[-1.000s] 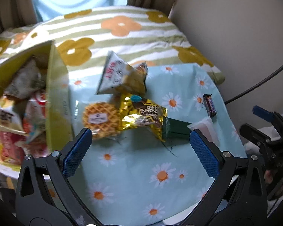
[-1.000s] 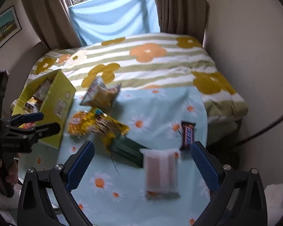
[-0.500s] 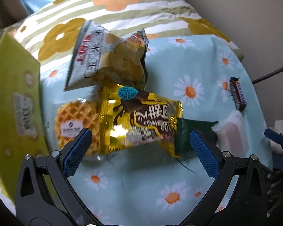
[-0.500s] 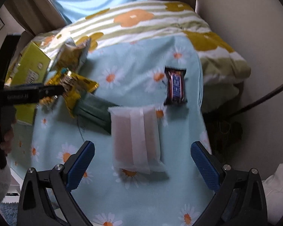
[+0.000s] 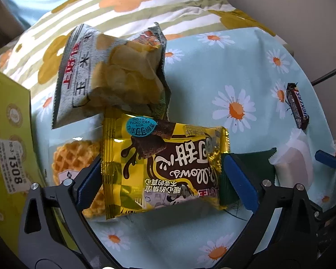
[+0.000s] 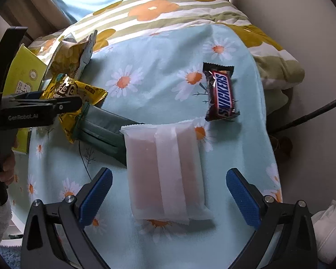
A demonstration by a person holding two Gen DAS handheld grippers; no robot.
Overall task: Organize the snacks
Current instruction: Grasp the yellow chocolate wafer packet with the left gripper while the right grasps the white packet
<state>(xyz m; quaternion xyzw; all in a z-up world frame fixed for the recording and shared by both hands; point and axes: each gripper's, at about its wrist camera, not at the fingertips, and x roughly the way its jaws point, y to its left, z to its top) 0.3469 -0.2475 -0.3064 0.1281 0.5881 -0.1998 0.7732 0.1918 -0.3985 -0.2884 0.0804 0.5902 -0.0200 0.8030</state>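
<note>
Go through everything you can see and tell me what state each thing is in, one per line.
Left gripper: open, straddling yellow cocoa snack packet.
Right gripper: open, nearing white translucent pouch.
Grey chip bag: sealed, puffed.
Snickers bar: wrapped, lying flat.
Dark green packet: partly covered.
Yellow-green cardboard box: standing beside snacks.

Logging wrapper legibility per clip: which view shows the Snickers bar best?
The right wrist view: the Snickers bar lies whole and unobstructed on the daisy cloth, logo readable. In the left wrist view the bar sits small at the far right edge, distorted by the fisheye, its lettering only partly legible.
</note>
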